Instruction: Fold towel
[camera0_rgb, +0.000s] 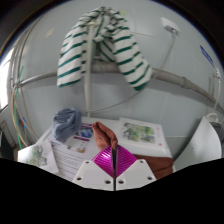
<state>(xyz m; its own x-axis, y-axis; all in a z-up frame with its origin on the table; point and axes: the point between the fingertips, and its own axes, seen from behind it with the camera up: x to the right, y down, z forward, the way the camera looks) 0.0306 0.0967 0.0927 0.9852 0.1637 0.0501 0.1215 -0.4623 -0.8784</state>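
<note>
The towel (100, 45), white with green stripes, lies bunched in a heap on a white surface far beyond the fingers. My gripper (114, 152) is low and near, well short of the towel. Its magenta pads (104, 163) are pressed together. A narrow brown-red piece (105, 134) sticks up from between the fingertips; I cannot tell what it is. It does not look like part of the striped towel.
Printed leaflets (140, 132) and papers (72, 152) lie just ahead of the fingers. A blue-grey cloth (68, 122) lies left of them. A white object (202, 150) stands at the right. A curved pale rail (150, 82) runs across below the towel.
</note>
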